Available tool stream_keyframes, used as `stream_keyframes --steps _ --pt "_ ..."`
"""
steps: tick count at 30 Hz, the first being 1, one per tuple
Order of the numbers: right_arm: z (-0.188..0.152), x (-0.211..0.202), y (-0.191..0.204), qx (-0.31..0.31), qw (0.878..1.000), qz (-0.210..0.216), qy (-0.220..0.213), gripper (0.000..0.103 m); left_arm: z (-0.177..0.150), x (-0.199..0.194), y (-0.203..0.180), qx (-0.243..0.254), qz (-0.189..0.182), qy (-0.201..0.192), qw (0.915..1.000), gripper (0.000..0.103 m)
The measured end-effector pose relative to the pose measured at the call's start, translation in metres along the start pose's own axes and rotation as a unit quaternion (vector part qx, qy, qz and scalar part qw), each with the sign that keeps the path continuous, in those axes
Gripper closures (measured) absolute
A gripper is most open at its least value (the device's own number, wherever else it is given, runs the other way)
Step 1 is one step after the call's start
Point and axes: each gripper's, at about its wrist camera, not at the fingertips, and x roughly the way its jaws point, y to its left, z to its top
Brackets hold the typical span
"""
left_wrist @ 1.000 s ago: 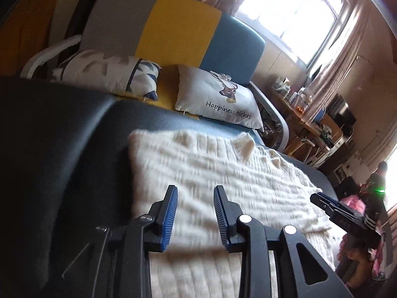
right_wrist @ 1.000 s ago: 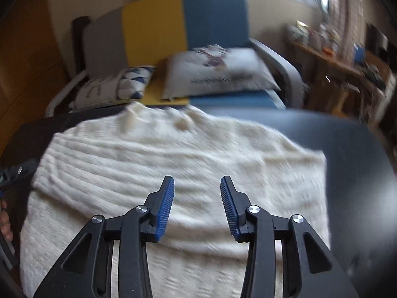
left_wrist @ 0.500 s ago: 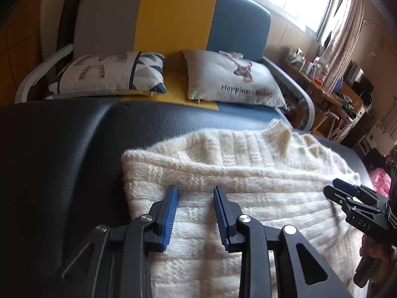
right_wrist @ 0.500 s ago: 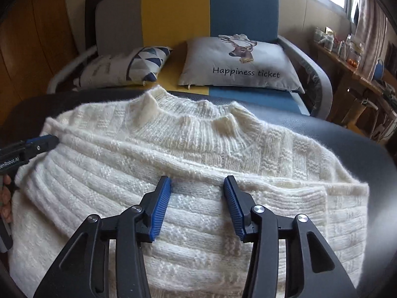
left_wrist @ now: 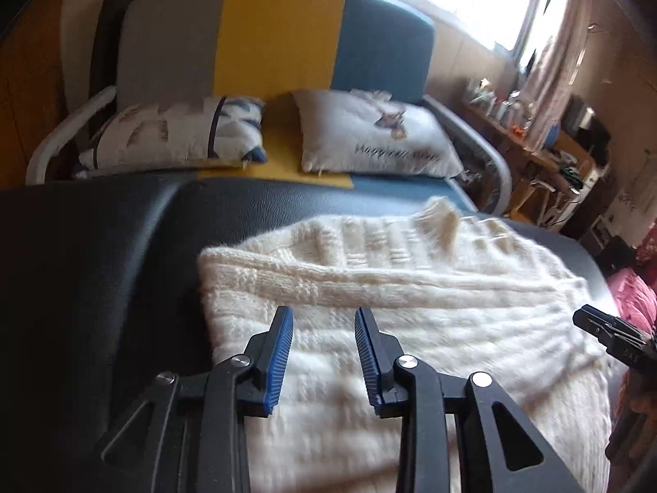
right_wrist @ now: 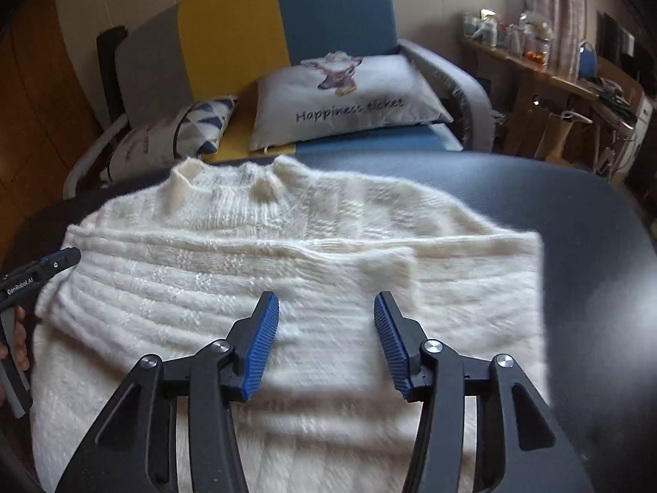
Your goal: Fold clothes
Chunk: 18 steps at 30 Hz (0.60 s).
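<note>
Cream ribbed knit sweater (right_wrist: 287, 254), sleeves folded, on black padded counter (left_wrist: 102, 267). Left hand-held gripper (left_wrist: 323, 353) and right hand-held gripper (right_wrist: 326, 339): both empty, jaws parting. Risk: loose cuff at 12 o'clock snags, undoing fold.

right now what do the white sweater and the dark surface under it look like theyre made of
Sweater: looks like chunky knitted wool or acrylic yarn, cream, matte and fuzzy; ribbed rows and a hairy halo along its edges show it. Dark surface: probably faux leather or vinyl, black with a soft sheen; fine grain and window glare suggest it, though real leather can't be ruled out.
</note>
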Motion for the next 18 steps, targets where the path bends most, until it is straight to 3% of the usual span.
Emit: stream_keyframes --steps 5,10,12,18 --pt "-0.039 -0.043 -0.015 0.004 1.0 -0.009 -0.01 0.051 -0.039 -0.046 -0.013 0.016 -0.025 -0.012 0.9995 0.072" --pt "-0.083 -0.061 -0.034 0.027 1.0 -0.012 0.009 0.049 -0.094 -0.061 -0.028 0.032 -0.036 0.025 0.9985 0.071" --pt "-0.097 -0.052 -0.04 0.033 0.998 -0.018 0.042 0.047 -0.107 -0.055 -0.028 0.034 -0.027 0.04 0.9983 0.072" --pt "-0.093 -0.065 -0.043 0.042 0.999 -0.001 0.018 0.047 -0.108 -0.067 -0.022 0.004 -0.03 0.023 0.9993 0.072"
